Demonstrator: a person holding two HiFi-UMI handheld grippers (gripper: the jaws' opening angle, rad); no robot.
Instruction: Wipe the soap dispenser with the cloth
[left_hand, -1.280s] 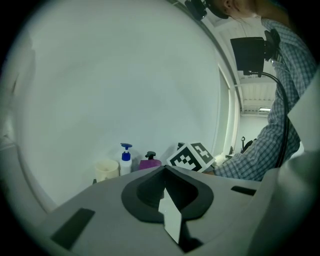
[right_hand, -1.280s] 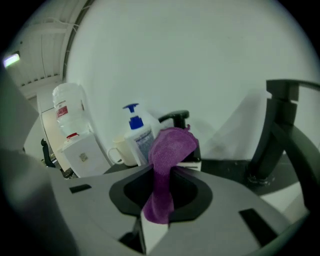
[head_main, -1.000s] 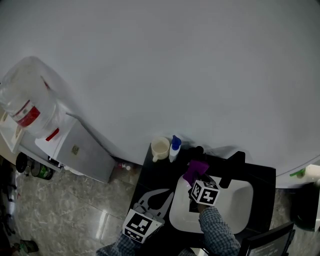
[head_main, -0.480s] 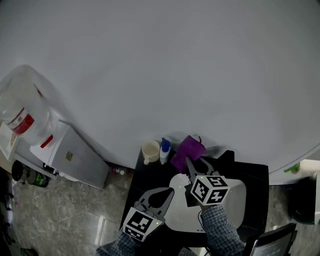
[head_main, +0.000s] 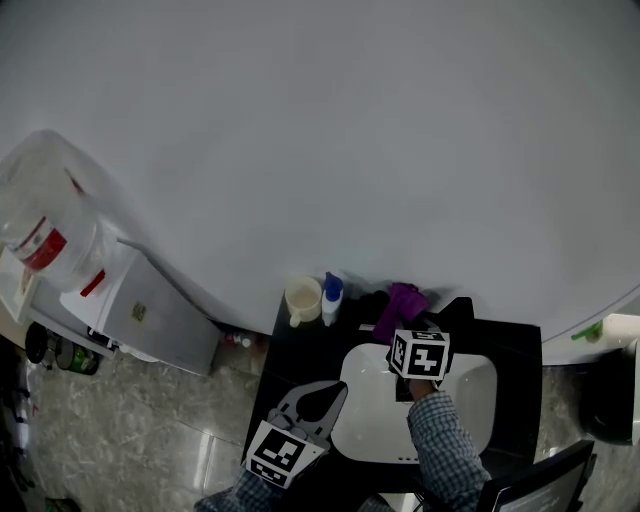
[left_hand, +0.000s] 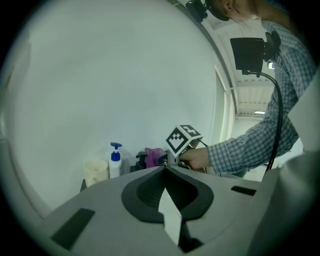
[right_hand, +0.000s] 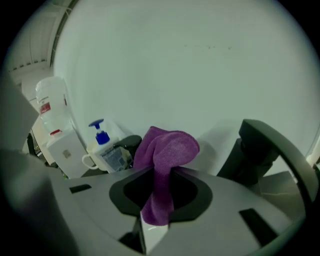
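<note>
At the bottom of the head view, the left gripper (head_main: 334, 388) hangs at the near left edge of the white sink (head_main: 365, 430), its jaws drawn together on nothing. Farther in, over the basin, the right gripper (right_hand: 161, 176) has its jaws clamped on the purple cloth (right_hand: 167, 150), which bunches above the tips. The soap dispenser (right_hand: 106, 150), a white bottle with a blue pump, stands upright at the back of the black counter (head_main: 300, 345). It sits left of the cloth, just beside a cream cup (right_hand: 94, 160), with a dark rounded object (right_hand: 127, 142) between bottle and cloth. A black faucet (right_hand: 260, 145) rises at right before the pale wall (head_main: 350, 150). The right gripper is the nearer; reaching the bottle looks to need a leftward swing, then strokes along its vertical axis.
</note>
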